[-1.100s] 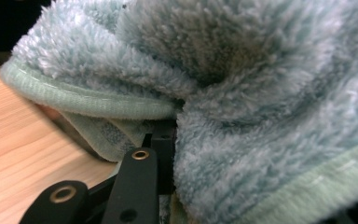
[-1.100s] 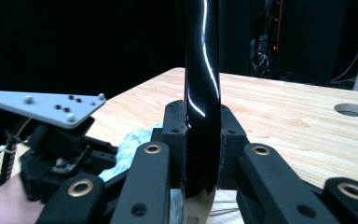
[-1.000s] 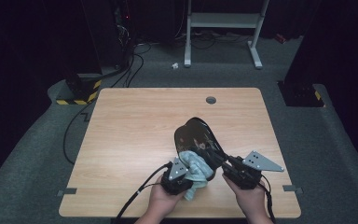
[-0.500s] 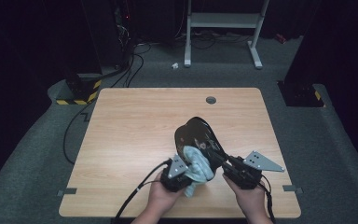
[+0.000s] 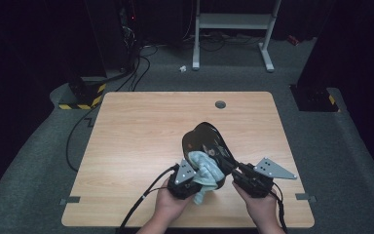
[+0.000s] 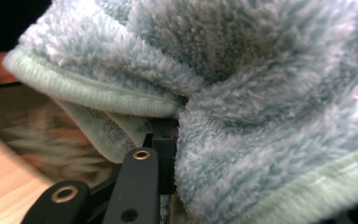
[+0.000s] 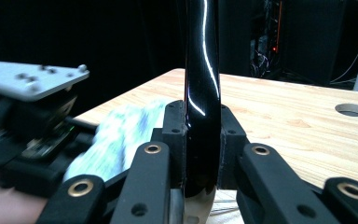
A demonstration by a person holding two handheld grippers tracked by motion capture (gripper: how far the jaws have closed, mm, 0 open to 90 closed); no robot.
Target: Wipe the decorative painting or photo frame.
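Note:
A glossy black plate (image 5: 202, 138) stands tilted on edge above the wooden table (image 5: 141, 126), near its front. My right gripper (image 5: 225, 165) is shut on the plate's lower rim; in the right gripper view the plate (image 7: 201, 88) runs edge-on between the jaws of that gripper (image 7: 201, 130). My left gripper (image 5: 195, 173) is shut on a fluffy pale blue-green cloth (image 5: 203, 169) pressed against the plate's near face. In the left gripper view the cloth (image 6: 261, 93) bunches over the left gripper (image 6: 168, 137). The cloth (image 7: 121, 128) looks blurred beside the plate.
A round cable hole (image 5: 220, 104) sits near the table's far edge. Past the table lie floor cables (image 5: 131, 68), a yellow-black striped block (image 5: 80, 100) and a white stand (image 5: 233, 22). Bare tabletop stretches left and behind the plate.
The left gripper and cloth have slid up along the plate's face. The right gripper and plate have stayed almost still.

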